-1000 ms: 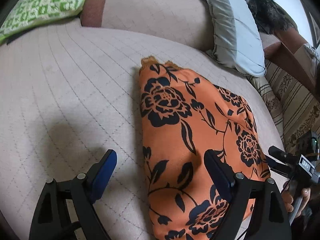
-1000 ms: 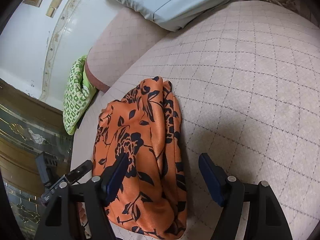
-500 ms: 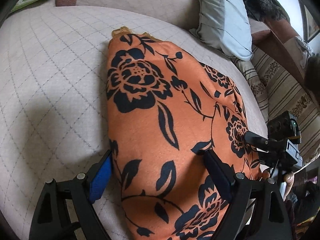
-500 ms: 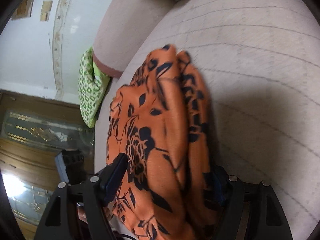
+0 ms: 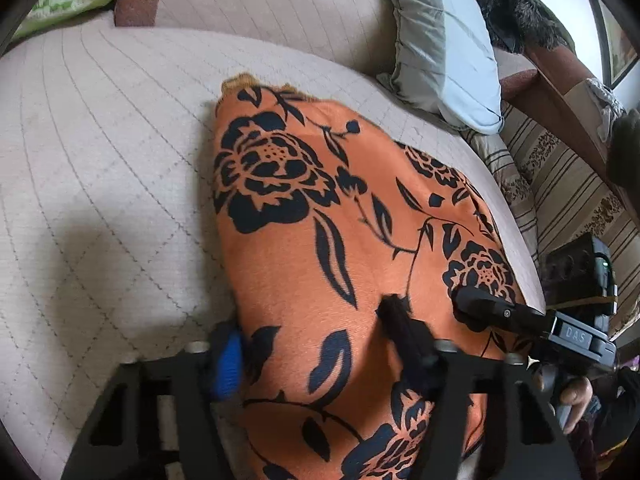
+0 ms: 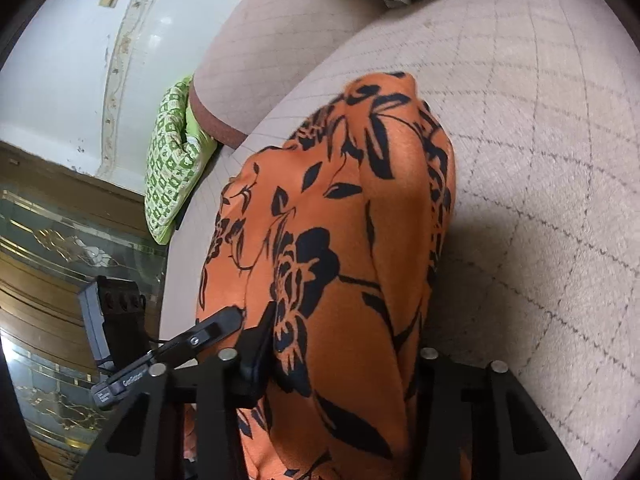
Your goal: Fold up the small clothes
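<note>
An orange garment with a black flower print (image 5: 320, 220) lies in a folded strip on the beige quilted sofa seat (image 5: 100, 160). My left gripper (image 5: 316, 354) straddles its near end. The jaws are closing, with the blue pad (image 5: 228, 364) at the cloth's left edge and the other finger on top of the cloth. In the right wrist view the same garment (image 6: 340, 220) fills the gap of my right gripper (image 6: 344, 356). Its jaws are closing too, and the right finger is hidden under the cloth. Each view shows the other gripper beside the garment.
A pale blue-grey pillow (image 5: 452, 52) leans on the sofa back. A green patterned cushion (image 6: 172, 160) lies at the seat's far end. Striped upholstery (image 5: 560, 200) and a dark furry thing (image 5: 516, 4) are to the right. Glass-panelled wooden furniture (image 6: 60, 240) stands past the seat edge.
Both grippers have moved forward and down over the garment's near end. Their jaws have narrowed, and the cloth now sits between the fingers of each.
</note>
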A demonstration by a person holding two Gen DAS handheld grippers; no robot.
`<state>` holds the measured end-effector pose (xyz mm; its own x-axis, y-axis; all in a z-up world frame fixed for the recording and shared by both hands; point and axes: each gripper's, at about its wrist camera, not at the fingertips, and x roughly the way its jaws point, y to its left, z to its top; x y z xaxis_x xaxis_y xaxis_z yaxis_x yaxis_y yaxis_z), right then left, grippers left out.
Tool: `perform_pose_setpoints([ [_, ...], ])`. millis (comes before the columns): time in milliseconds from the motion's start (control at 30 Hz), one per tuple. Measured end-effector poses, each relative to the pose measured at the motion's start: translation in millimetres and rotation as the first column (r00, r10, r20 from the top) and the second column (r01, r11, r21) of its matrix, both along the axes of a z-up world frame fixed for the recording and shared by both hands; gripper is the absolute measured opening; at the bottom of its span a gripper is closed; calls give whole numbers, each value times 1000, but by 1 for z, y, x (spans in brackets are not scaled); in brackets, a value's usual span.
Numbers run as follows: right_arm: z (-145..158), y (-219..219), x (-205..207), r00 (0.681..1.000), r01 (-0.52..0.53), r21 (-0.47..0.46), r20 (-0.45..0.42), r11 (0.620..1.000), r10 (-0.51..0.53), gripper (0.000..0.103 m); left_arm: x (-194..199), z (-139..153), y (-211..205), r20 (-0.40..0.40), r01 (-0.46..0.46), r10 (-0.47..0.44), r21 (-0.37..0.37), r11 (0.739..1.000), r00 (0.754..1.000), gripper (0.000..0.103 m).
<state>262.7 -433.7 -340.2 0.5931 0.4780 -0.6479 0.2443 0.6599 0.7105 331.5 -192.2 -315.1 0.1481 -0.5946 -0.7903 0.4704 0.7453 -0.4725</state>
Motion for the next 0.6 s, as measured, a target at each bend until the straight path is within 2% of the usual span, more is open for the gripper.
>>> perform_pose_setpoints([
  [100, 13, 9, -2, 1000, 3, -59, 26, 998, -1, 44, -4, 10, -1, 43, 4, -4, 4, 1000, 999, 51],
  [233, 31, 22, -6, 997, 5, -104, 76, 995, 3, 43, -8, 19, 3, 70, 3, -4, 13, 1000, 998, 49],
  [600, 67, 61, -12, 983, -29, -117, 176, 993, 49, 42, -17, 69, 60, 170, -74, 75, -12, 997, 983, 48],
])
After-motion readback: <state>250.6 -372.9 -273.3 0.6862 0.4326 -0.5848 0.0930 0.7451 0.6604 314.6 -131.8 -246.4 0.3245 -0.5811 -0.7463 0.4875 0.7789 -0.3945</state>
